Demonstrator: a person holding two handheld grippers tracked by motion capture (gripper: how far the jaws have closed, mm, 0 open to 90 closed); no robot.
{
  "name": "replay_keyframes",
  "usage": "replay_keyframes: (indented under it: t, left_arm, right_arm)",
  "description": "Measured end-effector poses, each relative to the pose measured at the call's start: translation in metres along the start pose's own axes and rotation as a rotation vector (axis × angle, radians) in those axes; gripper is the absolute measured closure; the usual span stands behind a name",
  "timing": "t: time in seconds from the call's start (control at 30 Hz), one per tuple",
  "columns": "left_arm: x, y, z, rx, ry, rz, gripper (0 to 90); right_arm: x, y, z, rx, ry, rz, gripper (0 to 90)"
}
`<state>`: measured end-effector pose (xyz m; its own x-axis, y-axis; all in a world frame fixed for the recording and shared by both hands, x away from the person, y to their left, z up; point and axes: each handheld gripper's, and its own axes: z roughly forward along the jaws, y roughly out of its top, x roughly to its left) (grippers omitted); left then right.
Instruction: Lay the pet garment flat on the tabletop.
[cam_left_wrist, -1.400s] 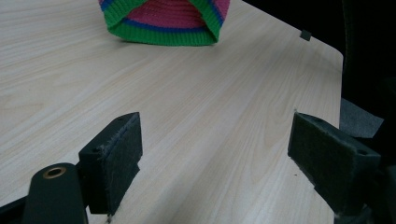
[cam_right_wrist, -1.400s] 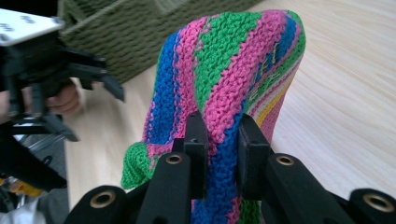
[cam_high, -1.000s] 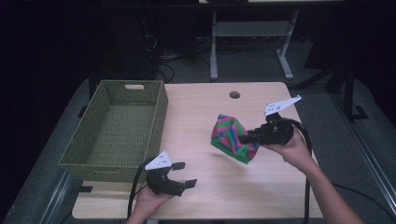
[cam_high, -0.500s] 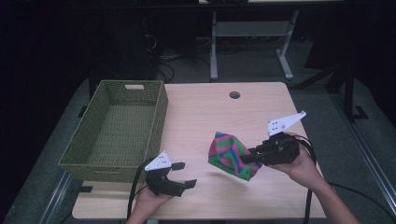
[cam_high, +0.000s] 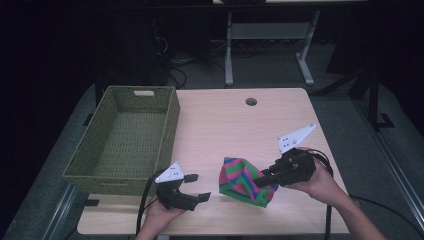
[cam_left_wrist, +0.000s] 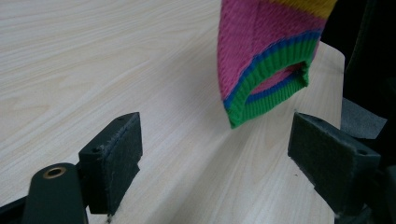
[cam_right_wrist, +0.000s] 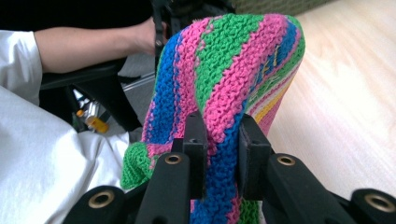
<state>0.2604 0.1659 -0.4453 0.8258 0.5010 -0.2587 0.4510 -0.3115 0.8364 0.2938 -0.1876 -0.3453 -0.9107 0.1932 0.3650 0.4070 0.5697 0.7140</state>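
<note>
At the far left of the wooden table (cam_high: 220, 125) stands a green woven basket (cam_high: 125, 140). Just in front of its near corner, the left gripper (cam_high: 192, 187) rests at the table's front edge, its 2 jaws spread wide with nothing between them. To its right, a knitted hat (cam_high: 245, 180) striped in pink, green and blue hangs just off the tabletop; in the left gripper view its green-edged rim (cam_left_wrist: 261, 93) faces that gripper. At the right, the right gripper (cam_high: 263, 178) pinches a fold of the hat tightly between its jaws.
</note>
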Motion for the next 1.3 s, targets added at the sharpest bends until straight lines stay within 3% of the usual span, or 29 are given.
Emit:
replay_keyframes:
  t: [0.07, 0.1, 0.13, 0.17, 0.2, 0.33, 0.4, 0.5, 0.53, 0.7, 1.0, 1.3]
  left_arm:
    - [0.001, 0.000, 0.001, 0.006, 0.000, 0.005, 17.6]
    - [0.001, 0.000, 0.001, 0.010, -0.001, 0.004, 17.6]
    - [0.001, 0.000, 0.001, 0.010, -0.001, 0.004, 17.6]
    - [0.001, 0.000, 0.001, 0.012, -0.002, 0.008, 17.6]
    - [0.001, 0.000, 0.001, 0.012, -0.002, 0.008, 17.6]
    - [0.001, 0.000, 0.001, 0.012, -0.003, 0.004, 17.5]
    - [0.001, 0.000, 0.001, 0.012, -0.003, 0.005, 17.6]
    - [0.000, 0.000, 0.000, 0.011, -0.003, 0.005, 17.6]
    - [0.001, 0.000, 0.000, 0.010, -0.003, 0.005, 17.5]
    - [0.000, 0.000, 0.001, 0.012, -0.005, 0.007, 17.6]
    - [0.000, -0.001, 0.002, 0.014, -0.008, 0.002, 17.6]
    - [-0.001, -0.001, 0.002, 0.015, -0.009, 0.008, 17.6]
  right_arm:
    - [-0.011, -0.001, 0.005, 0.015, 0.032, 0.022, 76.2]
    - [-0.025, -0.003, 0.013, 0.046, 0.047, 0.045, 76.1]
    - [-0.025, -0.003, 0.013, 0.046, 0.047, 0.045, 76.1]
    - [-0.037, -0.004, 0.021, 0.073, 0.049, 0.067, 75.9]
    - [-0.037, -0.004, 0.021, 0.073, 0.049, 0.067, 75.9]
    - [-0.063, -0.005, 0.040, 0.121, 0.062, 0.099, 75.0]
    - [-0.070, -0.006, 0.046, 0.141, 0.041, 0.098, 74.6]
    - [-0.077, -0.009, 0.051, 0.142, 0.042, 0.106, 74.4]
    - [-0.083, -0.011, 0.053, 0.146, 0.019, 0.116, 73.9]
    - [-0.099, -0.022, 0.055, 0.123, 0.032, 0.163, 72.4]
    - [-0.101, -0.033, 0.064, 0.107, 0.024, 0.176, 58.5]
    - [-0.085, -0.034, 0.051, 0.059, -0.005, 0.136, 51.4]
